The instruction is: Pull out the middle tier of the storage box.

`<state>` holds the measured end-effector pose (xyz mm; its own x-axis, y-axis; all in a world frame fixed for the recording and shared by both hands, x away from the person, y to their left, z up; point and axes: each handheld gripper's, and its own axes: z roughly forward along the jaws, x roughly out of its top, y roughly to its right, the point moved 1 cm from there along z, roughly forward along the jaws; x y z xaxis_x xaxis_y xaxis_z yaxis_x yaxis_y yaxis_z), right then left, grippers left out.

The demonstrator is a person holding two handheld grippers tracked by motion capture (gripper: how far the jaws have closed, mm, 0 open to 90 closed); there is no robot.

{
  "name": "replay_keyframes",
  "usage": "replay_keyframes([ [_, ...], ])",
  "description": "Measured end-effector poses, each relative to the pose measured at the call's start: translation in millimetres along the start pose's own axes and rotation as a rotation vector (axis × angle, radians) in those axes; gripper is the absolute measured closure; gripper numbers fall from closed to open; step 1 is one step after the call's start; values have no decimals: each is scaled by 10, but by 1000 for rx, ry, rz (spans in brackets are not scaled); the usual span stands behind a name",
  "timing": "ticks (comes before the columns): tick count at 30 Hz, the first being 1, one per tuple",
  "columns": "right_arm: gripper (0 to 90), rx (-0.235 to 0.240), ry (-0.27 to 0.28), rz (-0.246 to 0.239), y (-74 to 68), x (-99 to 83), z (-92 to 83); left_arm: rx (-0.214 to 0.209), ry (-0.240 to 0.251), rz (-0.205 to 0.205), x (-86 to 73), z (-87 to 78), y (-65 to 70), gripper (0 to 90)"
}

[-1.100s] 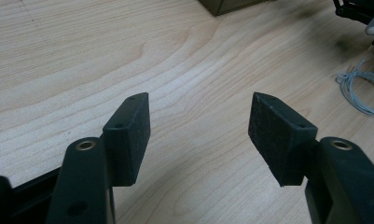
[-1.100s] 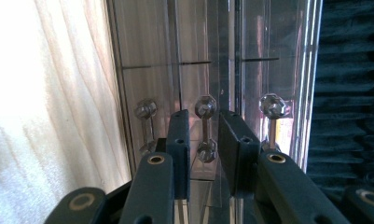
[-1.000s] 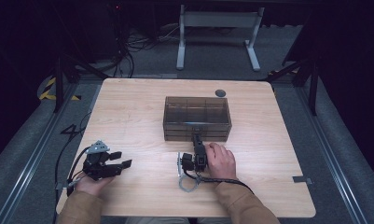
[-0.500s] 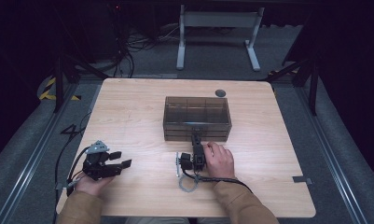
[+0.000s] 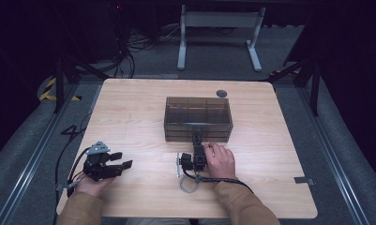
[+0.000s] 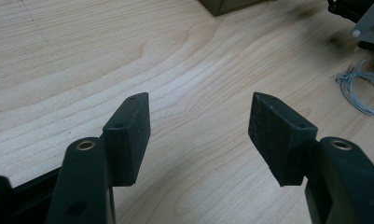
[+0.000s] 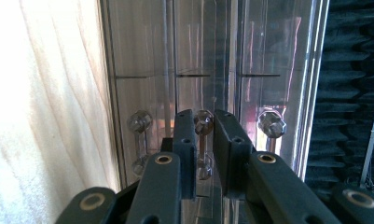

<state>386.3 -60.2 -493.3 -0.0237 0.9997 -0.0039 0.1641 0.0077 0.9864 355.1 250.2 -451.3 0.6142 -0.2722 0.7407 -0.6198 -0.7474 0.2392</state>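
Note:
A smoky see-through drawer box (image 5: 198, 117) stands in the middle of the wooden table (image 5: 129, 108). My right gripper (image 5: 196, 139) lies on its side against the box's front. In the right gripper view its jaws (image 7: 204, 115) have just been closing, and the pads now press on the middle drawer's clear handle (image 7: 204, 126). The two neighbouring drawers' handles (image 7: 139, 122) (image 7: 271, 123) are free. My left gripper (image 5: 122, 159) rests low at the table's near left, open, with bare wood between its pads (image 6: 198, 121).
A coil of pale cable (image 5: 188, 183) lies on the table just behind the right gripper (image 6: 366, 23), also seen as a cable loop (image 6: 362, 88). A dark round grommet (image 5: 221, 93) sits near the far edge. A grey tape strip (image 5: 302, 180) marks the near right.

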Motion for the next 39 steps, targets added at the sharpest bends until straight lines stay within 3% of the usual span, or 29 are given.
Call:
replay_keyframes([
  [39,804,24,11,2,-2,-7,-208,-1,-2,-1,-1,0,-1,396],
])
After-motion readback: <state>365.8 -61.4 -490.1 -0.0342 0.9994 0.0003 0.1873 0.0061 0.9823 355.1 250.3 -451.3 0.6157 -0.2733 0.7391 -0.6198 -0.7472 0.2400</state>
